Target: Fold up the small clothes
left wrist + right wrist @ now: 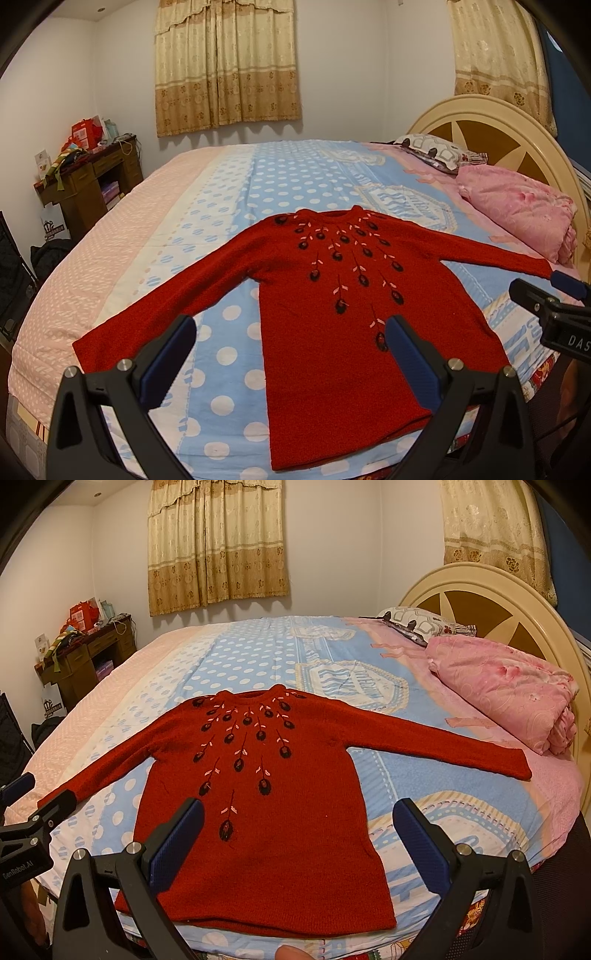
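1. The left gripper [291, 338] hovers above the near edge of the bed [122, 229] with its fingers [173, 350] spread wide and nothing between them. The bare polka-dot sheet and the left flank of the sweater show through the gap.

2. The left sleeve [155, 314] runs from the shoulder out toward 8 o'clock in the left wrist view, and its cuff ends just beyond the left finger, at about 10 o'clock from the tip. By my reading this is the nearest loose part for the left gripper.

3. The red sweater [266, 812] lies flat and face up on the bed, collar at 12 o'clock and hem at 6 o'clock, so its long axis points straight away from both grippers. The embroidered flowers fan down from the collar.

4. The right gripper [299, 827] also stands wide and empty, poised over the lower body of the sweater, with the hem just below its fingers.

5. The right sleeve [443, 746] stretches toward 3 o'clock, its cuff well apart from the right gripper, near the pink bedding [517, 694].

6. Judgement: each gripper is nearer its own side's sleeve, so a first fold would bring the sleeves inward across the long axis. The right needs the longer reach.
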`<state>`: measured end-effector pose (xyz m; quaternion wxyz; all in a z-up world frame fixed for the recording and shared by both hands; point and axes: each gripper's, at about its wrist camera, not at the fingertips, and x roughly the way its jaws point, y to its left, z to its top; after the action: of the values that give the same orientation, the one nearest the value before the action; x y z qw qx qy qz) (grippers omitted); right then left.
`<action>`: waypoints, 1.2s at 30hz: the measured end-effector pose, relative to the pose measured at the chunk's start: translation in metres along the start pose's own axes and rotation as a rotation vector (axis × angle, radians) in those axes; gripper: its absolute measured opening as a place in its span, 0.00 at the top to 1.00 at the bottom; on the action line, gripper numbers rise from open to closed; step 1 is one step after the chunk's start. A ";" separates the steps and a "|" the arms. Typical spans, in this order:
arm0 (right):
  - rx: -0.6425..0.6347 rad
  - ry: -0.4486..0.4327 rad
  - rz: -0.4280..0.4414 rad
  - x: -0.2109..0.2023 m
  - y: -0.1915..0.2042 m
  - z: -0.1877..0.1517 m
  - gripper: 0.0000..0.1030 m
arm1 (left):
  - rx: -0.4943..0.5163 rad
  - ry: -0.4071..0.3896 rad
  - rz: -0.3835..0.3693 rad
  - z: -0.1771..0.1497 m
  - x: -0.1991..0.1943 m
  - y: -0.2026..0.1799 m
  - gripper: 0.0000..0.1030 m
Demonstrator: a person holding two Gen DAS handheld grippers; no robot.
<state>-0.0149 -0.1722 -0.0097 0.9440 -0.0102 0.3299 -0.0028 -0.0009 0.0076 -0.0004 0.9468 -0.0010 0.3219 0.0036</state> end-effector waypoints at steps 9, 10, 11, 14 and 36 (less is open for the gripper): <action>0.000 0.003 0.001 0.002 0.000 -0.001 0.01 | 0.000 0.000 0.002 0.000 0.000 0.000 0.00; 0.000 0.002 0.001 0.002 0.000 -0.001 0.01 | 0.000 0.000 0.001 0.000 0.000 0.000 0.00; -0.001 0.002 0.000 0.002 0.000 -0.002 0.01 | -0.001 0.000 0.001 0.000 0.000 0.000 0.00; -0.001 0.003 0.002 0.002 0.000 -0.002 0.01 | -0.001 0.000 0.002 0.000 0.001 0.001 0.00; 0.005 0.007 0.003 0.005 0.000 -0.004 0.01 | 0.000 0.002 0.004 0.000 0.002 0.006 0.00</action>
<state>-0.0137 -0.1718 -0.0161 0.9428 -0.0075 0.3333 -0.0021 0.0007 0.0138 -0.0016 0.9464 -0.0001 0.3228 0.0057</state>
